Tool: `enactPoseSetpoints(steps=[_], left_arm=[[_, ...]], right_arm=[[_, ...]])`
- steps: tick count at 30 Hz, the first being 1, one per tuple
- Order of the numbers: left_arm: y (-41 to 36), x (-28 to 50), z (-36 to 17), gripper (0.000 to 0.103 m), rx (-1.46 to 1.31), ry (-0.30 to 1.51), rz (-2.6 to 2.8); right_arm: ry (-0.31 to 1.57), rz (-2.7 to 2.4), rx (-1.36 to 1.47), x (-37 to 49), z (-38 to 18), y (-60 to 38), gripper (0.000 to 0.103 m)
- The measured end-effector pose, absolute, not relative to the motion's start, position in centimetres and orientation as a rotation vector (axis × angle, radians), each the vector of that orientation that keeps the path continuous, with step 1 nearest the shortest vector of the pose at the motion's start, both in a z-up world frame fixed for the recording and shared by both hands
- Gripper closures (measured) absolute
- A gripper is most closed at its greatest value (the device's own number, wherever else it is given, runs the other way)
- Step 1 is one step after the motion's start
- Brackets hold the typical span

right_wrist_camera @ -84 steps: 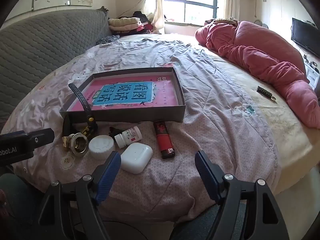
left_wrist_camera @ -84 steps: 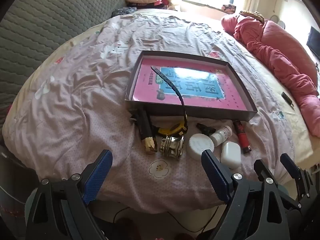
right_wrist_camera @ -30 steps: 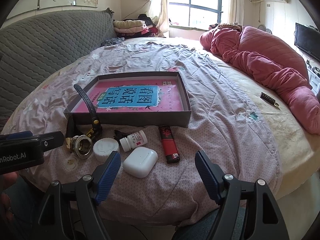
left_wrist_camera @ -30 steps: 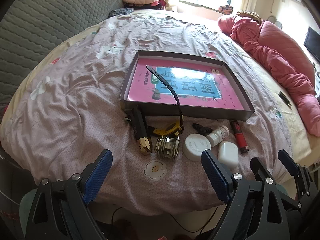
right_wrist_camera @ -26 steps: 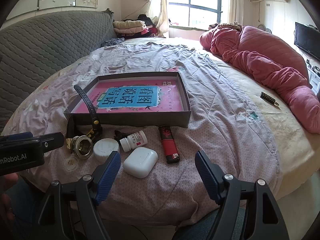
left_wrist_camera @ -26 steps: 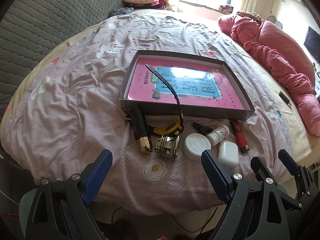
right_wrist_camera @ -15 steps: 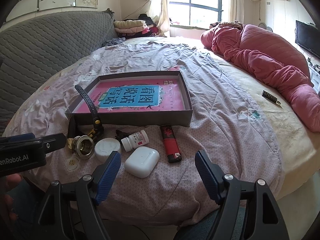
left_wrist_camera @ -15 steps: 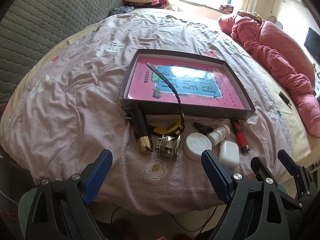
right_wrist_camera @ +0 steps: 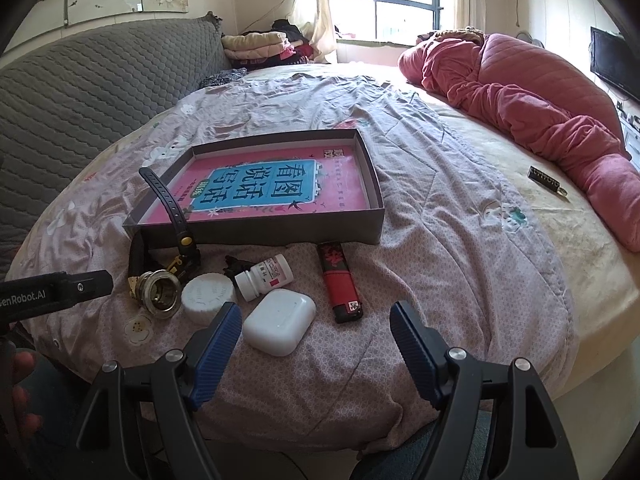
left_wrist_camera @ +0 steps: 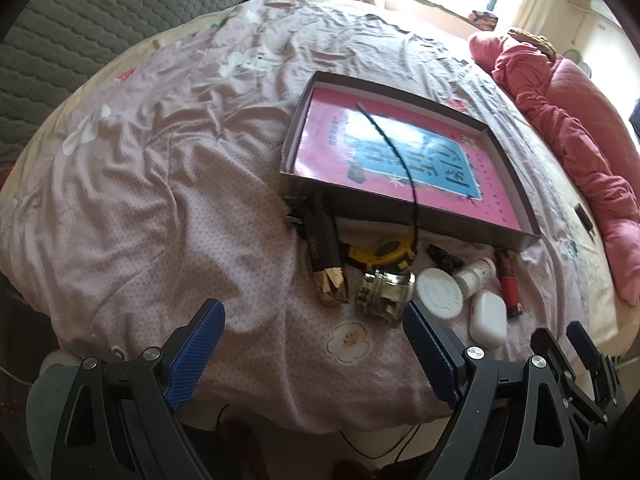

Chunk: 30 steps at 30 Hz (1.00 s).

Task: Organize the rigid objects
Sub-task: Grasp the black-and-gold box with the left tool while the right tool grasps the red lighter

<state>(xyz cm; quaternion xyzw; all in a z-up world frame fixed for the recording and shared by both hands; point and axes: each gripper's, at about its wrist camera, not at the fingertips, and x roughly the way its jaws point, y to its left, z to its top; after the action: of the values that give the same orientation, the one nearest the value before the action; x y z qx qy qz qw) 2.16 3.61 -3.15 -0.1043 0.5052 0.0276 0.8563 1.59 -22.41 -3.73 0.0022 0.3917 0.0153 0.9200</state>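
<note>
White case (right_wrist_camera: 279,327) just ahead of spread right tongs (right_wrist_camera: 316,330), untouched.

The bedsheet (right_wrist_camera: 440,240) is wrinkled, matt printed cloth. On it the box (right_wrist_camera: 280,236) looks like dull grey card, lined with a glossy pink paper cover. Before the box: a smooth white plastic case (right_wrist_camera: 279,327), a ribbed white plastic lid (right_wrist_camera: 208,292), a shiny metal fitting (right_wrist_camera: 158,290), perhaps brass, and a glossy red lighter (right_wrist_camera: 340,282)

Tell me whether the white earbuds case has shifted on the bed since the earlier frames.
No. The white earbuds case lies in the same spot beside the red lighter, below the pill bottle; only the cameras moved.
</note>
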Motion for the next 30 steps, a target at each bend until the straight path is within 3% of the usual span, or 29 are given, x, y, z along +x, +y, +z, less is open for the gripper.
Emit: enactPoseSetpoints(steps=[14,22,25,30], left_arm=[[5.3,6.9,-5.2,0.016,-0.329,1.157,0.059],[4.5,8.4,-6.7,0.042,-0.365,1.222,0.035],[4.4,9.1,-7.5,0.055,-0.375,1.246,0.028],[4.7,9.8,-8.7,0.061,-0.414,1.264,0.031]], right_arm=[[0.821,0.002,-0.019,3.9,-4.4,-23.2,0.027],[0.934,0.037,-0.004,6.9,-5.6,-25.3,0.028],[0.959,0.064,-0.013,7.8,-6.0,-25.5,0.036],[0.982,0.115,-0.045,9.0,-6.7,-24.8,0.052]])
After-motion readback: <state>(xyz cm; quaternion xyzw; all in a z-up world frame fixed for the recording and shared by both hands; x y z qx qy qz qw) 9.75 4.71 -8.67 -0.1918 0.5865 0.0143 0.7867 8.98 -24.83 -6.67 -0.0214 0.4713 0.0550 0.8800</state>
